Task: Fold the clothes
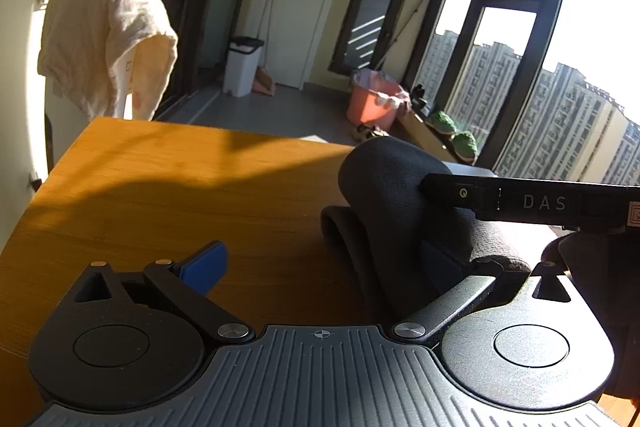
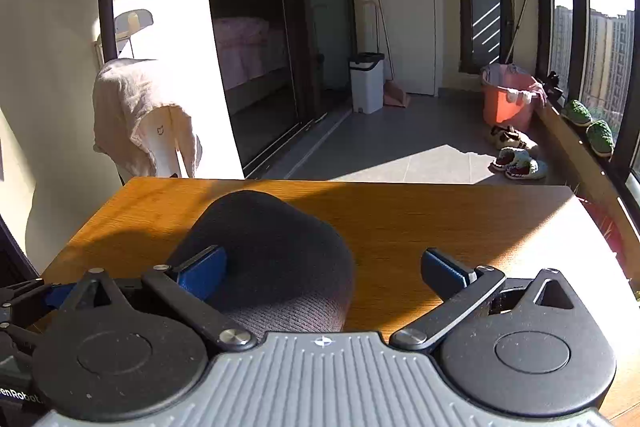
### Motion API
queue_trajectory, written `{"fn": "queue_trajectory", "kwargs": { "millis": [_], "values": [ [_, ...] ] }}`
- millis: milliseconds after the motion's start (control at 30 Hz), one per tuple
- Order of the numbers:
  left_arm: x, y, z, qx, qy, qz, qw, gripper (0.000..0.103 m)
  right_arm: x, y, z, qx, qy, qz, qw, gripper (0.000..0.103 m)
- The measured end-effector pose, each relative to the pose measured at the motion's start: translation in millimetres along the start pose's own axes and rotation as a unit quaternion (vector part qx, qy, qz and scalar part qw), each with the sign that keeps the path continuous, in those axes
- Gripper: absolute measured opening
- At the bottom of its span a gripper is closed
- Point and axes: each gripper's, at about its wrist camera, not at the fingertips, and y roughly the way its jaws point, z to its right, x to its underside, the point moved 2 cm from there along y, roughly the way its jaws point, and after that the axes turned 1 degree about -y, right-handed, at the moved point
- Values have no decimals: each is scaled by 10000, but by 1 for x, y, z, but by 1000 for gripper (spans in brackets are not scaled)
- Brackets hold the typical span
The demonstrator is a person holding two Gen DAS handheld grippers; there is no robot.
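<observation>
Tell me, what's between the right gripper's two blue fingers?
In the right wrist view, the dark garment fills the left part beside one finger; the rest is bare wooden table.

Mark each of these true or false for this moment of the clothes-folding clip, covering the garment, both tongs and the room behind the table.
1. The dark garment lies on a wooden table. True.
2. The left tongs are clamped shut on the garment. False: their jaws stand wide open, the garment beside the right-hand pad.
3. The right tongs are open. True.
4. A blue bucket stands by the window. False: the bucket there is orange-pink.
5. A pale cloth hangs draped behind the table's far left corner. True.
6. The floor beyond the table holds no footwear. False: slippers lie near the bucket.
</observation>
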Motion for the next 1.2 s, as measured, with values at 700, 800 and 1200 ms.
{"fn": "queue_trajectory", "kwargs": {
  "millis": [700, 800, 1200],
  "values": [
    [5, -5, 6, -190, 12, 55, 9998, 103, -3, -3, 9, 135, 54, -63, 9999, 103],
    [5, -6, 5, -274, -14, 80, 9996, 103, -3, 26, 4, 218, -61, -250, 9994, 103],
    [5, -4, 1, -156, -143, 24, 9998, 103, 66, -57, 19, 280, 779, 96, 9965, 103]
  ]
}}
